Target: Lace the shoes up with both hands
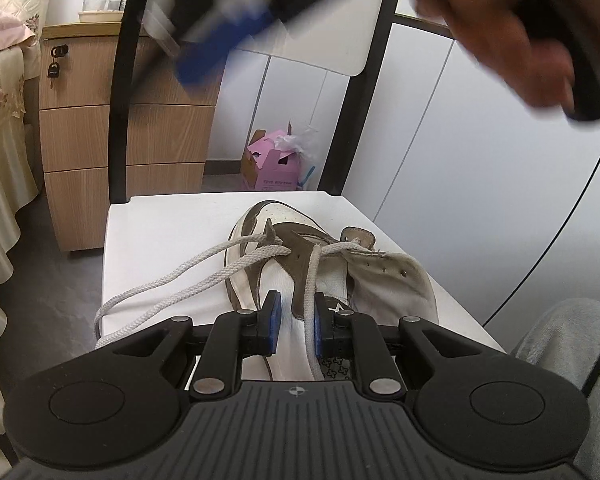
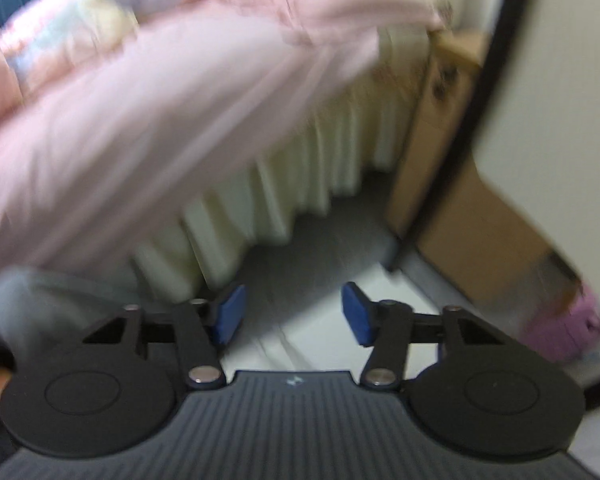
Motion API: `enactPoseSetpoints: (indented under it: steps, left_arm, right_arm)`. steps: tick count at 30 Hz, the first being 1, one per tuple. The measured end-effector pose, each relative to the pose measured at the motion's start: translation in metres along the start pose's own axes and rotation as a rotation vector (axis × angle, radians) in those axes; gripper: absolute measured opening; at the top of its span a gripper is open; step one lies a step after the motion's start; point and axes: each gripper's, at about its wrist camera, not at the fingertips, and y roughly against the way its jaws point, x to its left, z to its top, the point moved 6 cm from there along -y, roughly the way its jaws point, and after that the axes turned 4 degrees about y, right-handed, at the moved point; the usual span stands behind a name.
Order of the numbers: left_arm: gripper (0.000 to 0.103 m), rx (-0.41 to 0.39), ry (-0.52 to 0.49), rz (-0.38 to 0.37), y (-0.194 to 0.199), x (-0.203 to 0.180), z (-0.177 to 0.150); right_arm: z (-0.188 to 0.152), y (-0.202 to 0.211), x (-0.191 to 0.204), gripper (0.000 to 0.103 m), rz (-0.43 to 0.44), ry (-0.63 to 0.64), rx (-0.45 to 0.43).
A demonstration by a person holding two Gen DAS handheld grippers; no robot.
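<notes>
With the left gripper (image 1: 295,322) set narrowly about the cream woven lace (image 1: 310,312) over the brown-and-white leather shoe (image 1: 300,248), the empty, parted right gripper (image 2: 293,314) should take a free strand cleanly.

The left wrist camera sits just behind its own left gripper (image 1: 294,322), looking forward and down along the fingers at the white chair seat (image 1: 172,232); it is close over the near edge of the seat, with the shoe (image 1: 380,276) lying right ahead, and faces the chair back and the white cupboards beyond; the right hand (image 1: 512,40) passes blurred across its top right corner. The right wrist camera rides behind the right gripper (image 2: 292,314), tilted steeply down and blurred, facing the bed's pink bedding (image 2: 140,128). Both views share the wooden drawer unit (image 1: 128,136), the pink box (image 1: 272,168) and a corner of the seat.
</notes>
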Motion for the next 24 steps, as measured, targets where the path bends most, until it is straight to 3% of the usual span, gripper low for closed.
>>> enactPoseSetpoints:
  steps: [3, 10, 13, 17, 24]
  left_arm:
    - [0.018, -0.005, -0.010, -0.006, 0.000, -0.001, -0.001]
    - [0.018, -0.007, -0.068, 0.010, 0.000, -0.005, -0.003]
    - [0.018, -0.007, -0.078, 0.007, 0.000, -0.006, -0.004]
    - [0.018, -0.004, -0.089, -0.002, 0.000, -0.007, -0.004]
    - [0.018, 0.001, -0.096, -0.011, -0.001, -0.009, -0.005]
  right_arm:
    - [-0.038, -0.015, -0.009, 0.027, 0.003, -0.024, 0.124]
    - [-0.077, -0.036, -0.005, 0.026, -0.050, 0.043, 0.204]
    - [-0.077, -0.039, 0.000, 0.012, -0.101, 0.098, 0.198]
    - [-0.078, -0.034, 0.004, 0.004, -0.130, 0.142, 0.177]
    - [-0.040, 0.006, 0.008, 0.002, -0.070, 0.049, -0.033]
